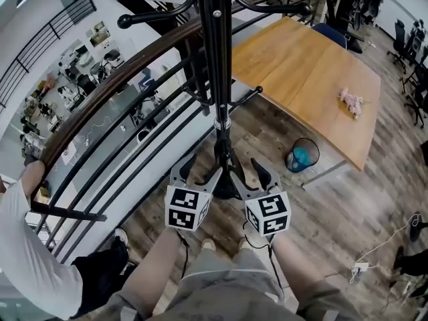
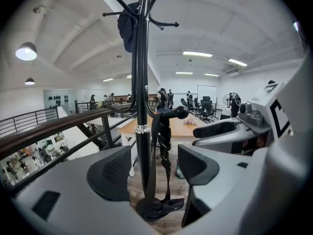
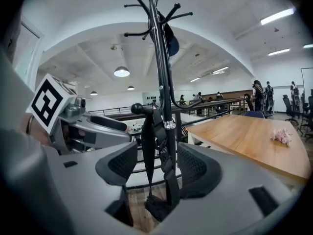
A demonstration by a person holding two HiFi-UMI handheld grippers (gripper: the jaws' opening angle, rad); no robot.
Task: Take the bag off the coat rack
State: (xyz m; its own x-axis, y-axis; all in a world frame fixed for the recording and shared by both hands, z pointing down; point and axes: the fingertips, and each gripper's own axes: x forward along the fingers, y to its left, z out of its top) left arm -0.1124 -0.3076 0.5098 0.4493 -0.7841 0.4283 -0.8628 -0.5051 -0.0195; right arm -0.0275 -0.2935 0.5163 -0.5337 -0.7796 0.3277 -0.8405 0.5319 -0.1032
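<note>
- The left claw (image 1: 198, 174) has its jaws apart, clamped on nothing; the coat rack (image 1: 219, 59) pole shows in the gap.
- The right claw (image 1: 248, 175), just beside it, is likewise spread and empty.
- The black bag (image 2: 157, 205) hangs by its strap (image 2: 162, 146) from a low ball-tipped hook (image 2: 181, 112), with its body at the rack's foot.
- The left cube (image 1: 187, 208) bears black-and-white square markers.

Fig. 1. My left gripper (image 1: 199, 172) and my right gripper (image 1: 249, 174) are held side by side, close together, low before me. Each has its jaws apart. My bare left forearm (image 1: 155, 273) and right forearm (image 1: 299, 266) reach forward, converging slightly.
</note>
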